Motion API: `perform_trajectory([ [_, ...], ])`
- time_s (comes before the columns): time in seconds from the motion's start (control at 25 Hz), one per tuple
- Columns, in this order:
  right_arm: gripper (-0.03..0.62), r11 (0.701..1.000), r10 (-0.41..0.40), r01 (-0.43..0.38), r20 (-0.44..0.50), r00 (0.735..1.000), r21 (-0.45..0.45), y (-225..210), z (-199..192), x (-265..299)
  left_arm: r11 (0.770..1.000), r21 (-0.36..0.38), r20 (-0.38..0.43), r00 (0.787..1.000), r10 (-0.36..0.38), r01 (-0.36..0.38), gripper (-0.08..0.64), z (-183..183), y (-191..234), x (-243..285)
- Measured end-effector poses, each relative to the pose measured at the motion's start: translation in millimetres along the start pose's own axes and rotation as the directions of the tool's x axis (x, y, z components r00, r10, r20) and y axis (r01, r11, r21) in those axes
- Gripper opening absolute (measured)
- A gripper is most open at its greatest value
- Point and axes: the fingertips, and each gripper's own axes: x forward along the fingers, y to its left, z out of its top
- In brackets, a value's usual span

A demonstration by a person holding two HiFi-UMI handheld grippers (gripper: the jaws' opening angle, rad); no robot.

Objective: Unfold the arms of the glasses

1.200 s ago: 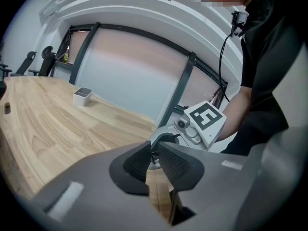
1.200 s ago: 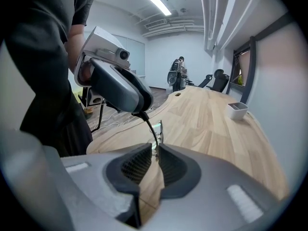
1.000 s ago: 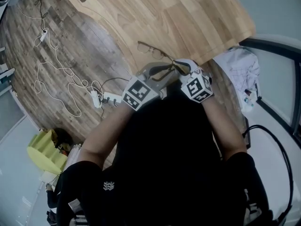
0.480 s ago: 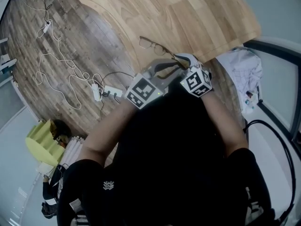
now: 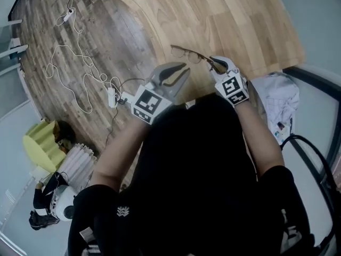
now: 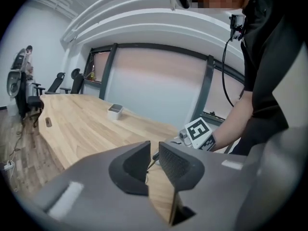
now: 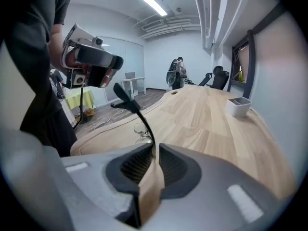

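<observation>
Thin-framed glasses [image 5: 187, 53] lie near the front edge of the wooden table [image 5: 240, 20]. My right gripper [image 5: 217, 64] is shut on one of their arms at the right end. In the right gripper view that black arm [image 7: 137, 110] rises from between the pads of the right gripper [image 7: 155, 153], with the lenses [image 7: 141, 129] beyond it on the wood. My left gripper [image 5: 184, 71] hovers left of the glasses, apart from them. In the left gripper view the left gripper [image 6: 154, 150] shows a narrow gap with nothing between its pads.
A small white box [image 7: 238, 105] stands farther along the table. The curved table edge runs just left of the glasses, with cables and a power strip [image 5: 112, 96] on the floor below. A white cloth [image 5: 277, 97] lies to the right. Office chairs [image 6: 57, 83] stand at the far end.
My left gripper has drawn back to the left, away from the glasses' arm. The right gripper has shifted a little farther over the table, still shut on the arm.
</observation>
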Motion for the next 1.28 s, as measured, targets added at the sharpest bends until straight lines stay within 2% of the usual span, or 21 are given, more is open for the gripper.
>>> perform_trajectory([
  [0.32,0.04,0.998,-0.062,0.061,-0.019,0.998,-0.022,-73,5,16,0.99,-0.057,-0.003,0.992,0.125,-0.125,0.061,-12,15,-12],
  [0.48,0.04,0.998,-0.059,0.059,-0.066,0.996,-0.001,-81,2,27,0.988,-0.038,-0.028,0.988,0.15,-0.151,0.061,-17,23,-14],
  [0.6,0.04,0.998,-0.052,0.054,-0.081,0.995,0.018,-65,-5,25,0.989,0.012,-0.039,0.988,0.146,-0.146,0.061,-23,29,-4],
  [0.76,0.04,0.99,-0.078,0.082,-0.046,0.996,0.115,-39,-13,6,0.992,0.014,-0.045,0.991,0.127,-0.127,0.061,-32,40,20],
  [1.0,0.04,0.971,-0.147,0.142,0.015,0.989,0.191,-20,-3,-13,0.992,0.062,-0.173,0.978,0.118,-0.109,0.085,-66,65,51],
  [1.16,0.04,0.958,-0.184,0.17,0.042,0.982,0.23,-15,9,-22,0.997,0.063,-0.204,0.977,0.065,-0.053,0.092,-71,69,70],
  [1.28,0.04,0.936,-0.243,0.216,0.068,0.968,0.277,-19,14,-28,0.996,0.082,-0.238,0.97,0.045,-0.026,0.092,-74,77,84],
])
